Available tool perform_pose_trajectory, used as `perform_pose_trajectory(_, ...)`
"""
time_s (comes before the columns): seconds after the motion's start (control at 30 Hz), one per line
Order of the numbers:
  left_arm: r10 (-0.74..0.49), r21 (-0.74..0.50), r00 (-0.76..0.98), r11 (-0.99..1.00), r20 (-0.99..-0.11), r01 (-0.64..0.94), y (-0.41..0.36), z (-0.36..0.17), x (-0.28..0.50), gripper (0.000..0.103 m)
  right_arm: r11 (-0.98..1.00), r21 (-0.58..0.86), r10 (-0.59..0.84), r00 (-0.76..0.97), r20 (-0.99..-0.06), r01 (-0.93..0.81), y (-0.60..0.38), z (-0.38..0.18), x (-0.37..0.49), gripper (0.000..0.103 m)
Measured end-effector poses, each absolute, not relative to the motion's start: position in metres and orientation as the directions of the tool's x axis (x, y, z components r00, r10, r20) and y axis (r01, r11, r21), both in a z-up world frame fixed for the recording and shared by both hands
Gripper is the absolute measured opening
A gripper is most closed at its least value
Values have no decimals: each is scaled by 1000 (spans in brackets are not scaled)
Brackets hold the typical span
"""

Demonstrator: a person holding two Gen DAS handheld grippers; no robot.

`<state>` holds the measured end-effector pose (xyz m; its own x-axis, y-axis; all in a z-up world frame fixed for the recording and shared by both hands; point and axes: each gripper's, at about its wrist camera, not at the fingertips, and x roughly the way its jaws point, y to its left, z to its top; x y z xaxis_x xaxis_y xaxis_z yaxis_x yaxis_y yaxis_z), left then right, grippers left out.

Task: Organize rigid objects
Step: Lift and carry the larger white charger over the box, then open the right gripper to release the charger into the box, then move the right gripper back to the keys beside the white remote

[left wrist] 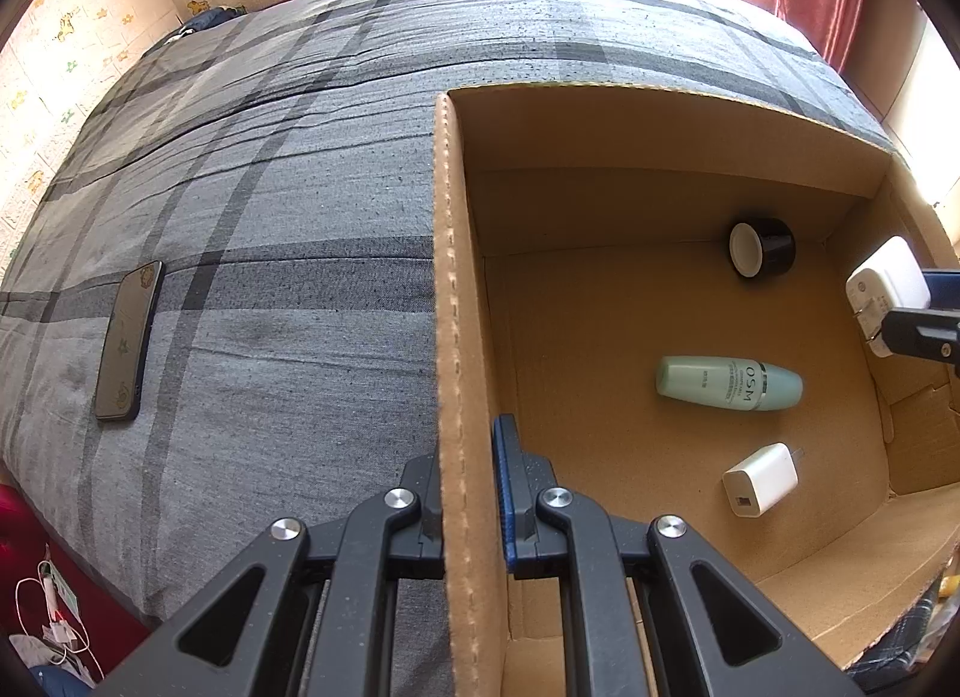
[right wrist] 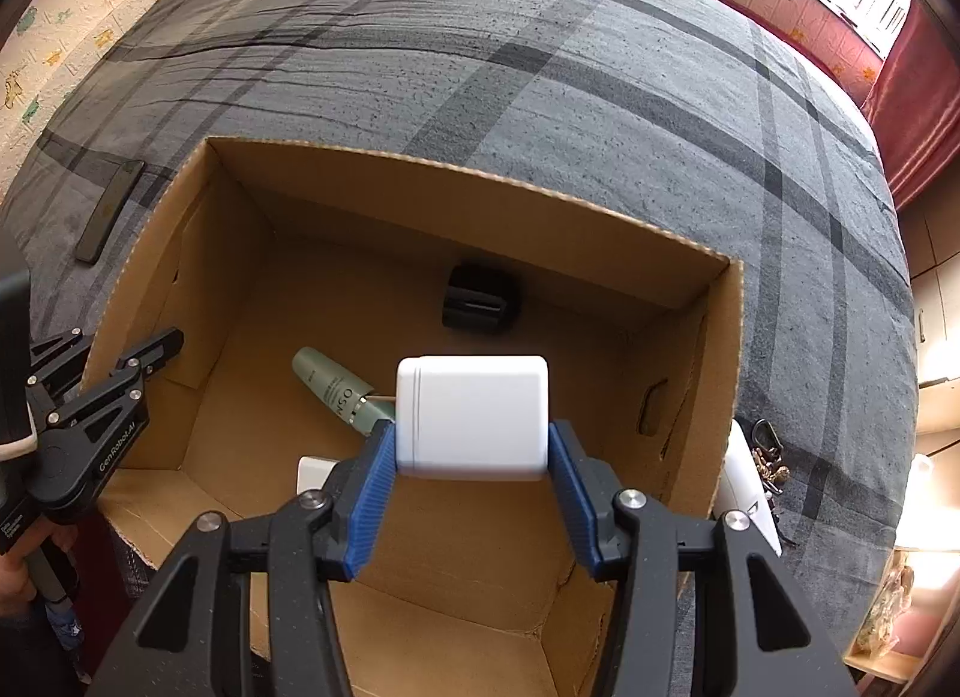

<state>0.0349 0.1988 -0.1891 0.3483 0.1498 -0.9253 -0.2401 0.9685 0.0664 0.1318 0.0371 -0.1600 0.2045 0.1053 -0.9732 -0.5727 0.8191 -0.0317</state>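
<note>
An open cardboard box (left wrist: 456, 277) (right wrist: 480, 181) stands on the grey plaid bed. My left gripper (left wrist: 468, 493) (right wrist: 120, 361) is shut on the box's left wall, one finger on each side. My right gripper (right wrist: 474, 457) is shut on a large white plug adapter (right wrist: 474, 415) (left wrist: 888, 289) and holds it above the box's inside. On the box floor lie a pale green bottle (left wrist: 729, 384) (right wrist: 336, 388), a small white charger (left wrist: 761, 478) (right wrist: 315, 472) and a black tape roll (left wrist: 763, 255) (right wrist: 480, 298).
A dark phone (left wrist: 127, 340) (right wrist: 111, 208) lies on the bedspread left of the box. A white object with keys (right wrist: 753, 475) lies right of the box. Cables (left wrist: 54, 607) lie on the floor at lower left. Patterned walls and a red curtain (right wrist: 918, 115) bound the bed.
</note>
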Motion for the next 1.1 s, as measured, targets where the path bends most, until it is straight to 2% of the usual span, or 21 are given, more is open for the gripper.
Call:
perform_pose_trajectory(0.5,155,70,352,968,-923,-243,196,-188,33,12,840,-10,115,196,-974,-542,37,-178,133,55)
perform_pose_trajectory(0.67,161,78,349,967,-923,-241,195,-190,32,12,843,-32,131,263,-956,-536,39,-161,130,82)
perform_pose_trajectory(0.73,158,73,350,967,-923,-243,196,-190,32,12,848,-22,145,273,-951,-529,39,-155,128,100)
perform_pose_trajectory(0.77,159,74,350,967,-923,-243,196,-190,32,12,849,-15,154,274,-949,-528,38,-152,128,102)
perform_pose_trajectory(1.1,157,71,351,967,-923,-246,197,-190,32,12,852,16,198,295,-935,-523,34,-127,121,103)
